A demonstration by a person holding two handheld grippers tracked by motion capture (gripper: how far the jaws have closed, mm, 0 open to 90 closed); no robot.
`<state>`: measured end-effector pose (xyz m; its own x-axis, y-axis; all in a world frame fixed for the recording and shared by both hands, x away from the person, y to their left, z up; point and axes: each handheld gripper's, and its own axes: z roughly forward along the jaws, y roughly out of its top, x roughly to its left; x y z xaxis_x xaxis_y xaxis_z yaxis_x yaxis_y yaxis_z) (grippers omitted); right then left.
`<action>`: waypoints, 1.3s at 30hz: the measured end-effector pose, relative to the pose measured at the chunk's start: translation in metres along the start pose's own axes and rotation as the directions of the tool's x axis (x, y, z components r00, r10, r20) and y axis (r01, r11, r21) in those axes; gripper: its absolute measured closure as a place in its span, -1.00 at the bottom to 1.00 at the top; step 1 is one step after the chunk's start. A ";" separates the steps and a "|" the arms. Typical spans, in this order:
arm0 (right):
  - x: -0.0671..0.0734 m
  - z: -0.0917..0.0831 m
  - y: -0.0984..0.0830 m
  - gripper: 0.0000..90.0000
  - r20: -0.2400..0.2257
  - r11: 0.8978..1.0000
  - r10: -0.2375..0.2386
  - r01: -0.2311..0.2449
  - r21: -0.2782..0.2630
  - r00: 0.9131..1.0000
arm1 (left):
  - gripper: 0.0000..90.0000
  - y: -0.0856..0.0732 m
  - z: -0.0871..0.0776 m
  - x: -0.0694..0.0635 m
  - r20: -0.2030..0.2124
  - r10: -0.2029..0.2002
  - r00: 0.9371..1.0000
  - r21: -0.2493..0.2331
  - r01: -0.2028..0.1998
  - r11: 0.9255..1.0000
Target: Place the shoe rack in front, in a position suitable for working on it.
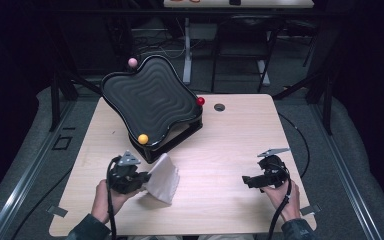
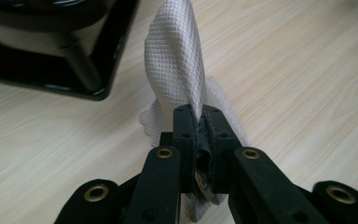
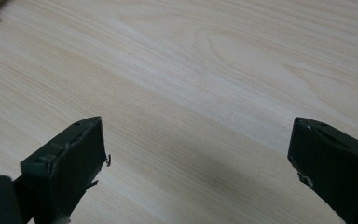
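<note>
Left gripper [image 2: 198, 116] clamped on the white cloth [image 1: 162, 178], lifted off the table [image 1: 230, 145] just near-right of the black wavy tray [image 1: 150, 97]; right gripper [image 1: 248, 182] idle, jaws wide apart; next probably carry cloth to tray for wiping.

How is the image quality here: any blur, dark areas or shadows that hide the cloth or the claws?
High view: table evenly lit, surroundings dark, image soft; the white cloth stays readable. Left gripper view: cloth weave sharp, the left claw pinching it clear, black stand blurred. Right gripper view: wood grain crisp, right claw open over its own soft shadow, no glare.
</note>
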<state>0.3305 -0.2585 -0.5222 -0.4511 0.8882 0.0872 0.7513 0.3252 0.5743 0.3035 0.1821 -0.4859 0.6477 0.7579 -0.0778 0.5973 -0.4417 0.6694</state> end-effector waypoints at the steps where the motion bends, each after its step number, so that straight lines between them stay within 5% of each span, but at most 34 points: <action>1: 0.000 0.000 0.000 -0.93 -0.001 1.000 -0.001 0.001 0.001 1.000 | 0.88 -0.002 -0.005 0.003 -0.008 -0.008 1.000 -0.002 0.008 1.000; 11: 0.002 0.003 0.002 -0.92 -0.008 1.000 -0.008 0.008 0.002 1.000 | 0.88 -0.025 -0.038 0.030 -0.072 -0.086 0.994 -0.028 0.084 0.996; 25: 0.003 0.004 0.003 -0.92 -0.009 1.000 -0.011 0.011 0.000 1.000 | 0.89 -0.041 -0.066 0.060 -0.174 -0.179 0.968 -0.075 0.168 0.983; 32: 0.004 0.005 0.003 -0.91 0.000 1.000 -0.014 0.014 0.000 1.000 | 0.89 -0.047 -0.062 0.078 -0.232 -0.201 0.952 -0.038 0.197 0.980; 39: 0.005 0.005 0.004 -0.91 -0.003 1.000 -0.017 0.017 -0.001 1.000 | 0.85 -0.058 -0.039 0.098 -0.267 -0.250 0.931 0.038 0.269 0.962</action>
<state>0.3334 -0.2514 -0.5236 -0.4651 0.8816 0.0801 0.7432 0.3397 0.5763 0.3139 0.3009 -0.5032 0.3271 0.9440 -0.0421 0.7674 -0.2393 0.5948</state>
